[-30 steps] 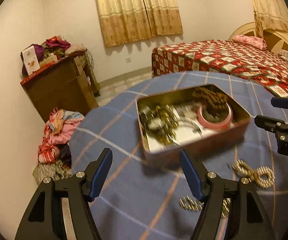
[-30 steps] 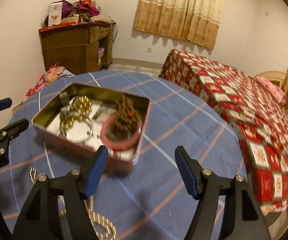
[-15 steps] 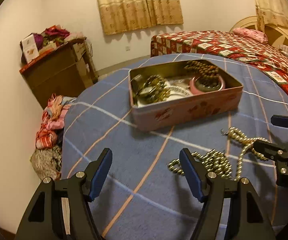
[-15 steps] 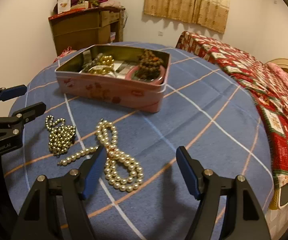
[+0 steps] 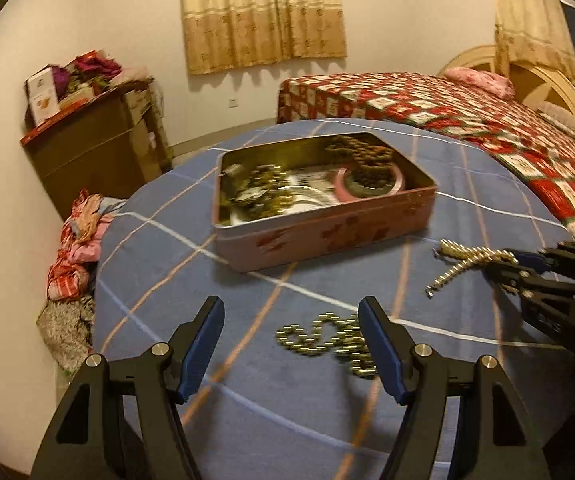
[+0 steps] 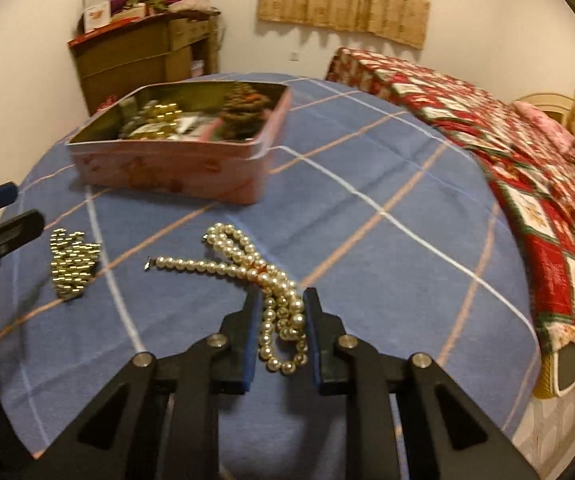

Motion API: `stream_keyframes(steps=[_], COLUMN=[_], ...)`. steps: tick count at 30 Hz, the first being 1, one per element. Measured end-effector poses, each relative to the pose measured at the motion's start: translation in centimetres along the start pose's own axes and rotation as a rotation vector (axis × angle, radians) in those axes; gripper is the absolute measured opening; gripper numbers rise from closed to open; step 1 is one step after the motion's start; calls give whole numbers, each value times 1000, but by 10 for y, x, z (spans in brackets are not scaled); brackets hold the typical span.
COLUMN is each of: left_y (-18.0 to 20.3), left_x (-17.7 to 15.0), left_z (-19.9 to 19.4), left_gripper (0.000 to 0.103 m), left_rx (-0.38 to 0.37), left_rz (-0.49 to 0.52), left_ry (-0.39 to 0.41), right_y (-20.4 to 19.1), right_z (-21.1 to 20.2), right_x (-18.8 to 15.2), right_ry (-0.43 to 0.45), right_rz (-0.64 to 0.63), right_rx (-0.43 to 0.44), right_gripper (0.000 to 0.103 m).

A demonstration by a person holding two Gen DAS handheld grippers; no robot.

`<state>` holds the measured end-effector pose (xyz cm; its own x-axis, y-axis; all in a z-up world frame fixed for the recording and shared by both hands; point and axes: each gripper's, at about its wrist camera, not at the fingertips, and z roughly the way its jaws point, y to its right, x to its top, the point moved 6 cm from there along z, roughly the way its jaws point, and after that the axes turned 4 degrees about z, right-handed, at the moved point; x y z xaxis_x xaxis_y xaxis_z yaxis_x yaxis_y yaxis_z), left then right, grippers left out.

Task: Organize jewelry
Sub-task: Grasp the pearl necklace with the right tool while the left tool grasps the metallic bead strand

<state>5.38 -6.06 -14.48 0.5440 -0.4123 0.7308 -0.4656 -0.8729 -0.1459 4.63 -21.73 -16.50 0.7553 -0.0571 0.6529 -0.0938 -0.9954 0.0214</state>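
A pearl necklace [image 6: 239, 256] lies looped on the blue checked tablecloth [image 6: 367, 184]. My right gripper [image 6: 282, 306] is low over its near loop; the jaws are closing, and the bunched strands fill the gap and touch both blue pads. In the left wrist view the right gripper [image 5: 507, 265] sits on the pearl necklace [image 5: 463, 258]. A gold bead chain [image 5: 327, 340] [image 6: 73, 264] lies heaped in front of my left gripper [image 5: 291, 308], which is open and holds nothing. Behind both stands the open pink tin [image 5: 327, 236] [image 6: 167, 172] with jewelry inside.
The round table's edge curves close on the left and right. A bed with a red patterned cover [image 6: 527, 184] stands to the right. A wooden cabinet [image 5: 95, 148] is against the far wall, with a pile of clothes [image 5: 75, 248] on the floor below.
Both grippers drew back from the tin and sank toward the table. The right jaws, wide before, have narrowed around the pearl necklace. The left jaws stayed wide.
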Motion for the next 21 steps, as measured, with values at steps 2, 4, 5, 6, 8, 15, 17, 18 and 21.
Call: stream_keyframes(steps=[2,4,5,6,8,15,17,18,21], left_y=[9,16,18,21,23,19,19,18,15], left_x=[1,0,-2,-4,-9,-19,-20,-20,-20], left_z=[2,5,7,12,21,27,25,24,22], left_gripper=[70,70,70,70,70,49,24,18,13], left_rx=[2,0,-5,-17,-27,-97,-125,-112,-104], left_rz=[28,49,55,58,55,15,21,35,50], left_ry=[-8,-18,-28,-46,-86,-113,-112,-112,-103], right_y=[4,4,4,4,2,-2,-8,-12,-21], right_z=[1,1,1,1,1,1,-1,-2,-7], right_x=[2,3,3,3,4,4,3,2,3], right_ry=[6,7,12,15,21,23,26,29,62], right_rz=[5,3,0,-2,-10,-13,-29,-39,-78], right_rx=[-8,-10,-13,-15,-17,11,26,25,6], right_gripper=[22,22,22,22,23,22,22,22,12])
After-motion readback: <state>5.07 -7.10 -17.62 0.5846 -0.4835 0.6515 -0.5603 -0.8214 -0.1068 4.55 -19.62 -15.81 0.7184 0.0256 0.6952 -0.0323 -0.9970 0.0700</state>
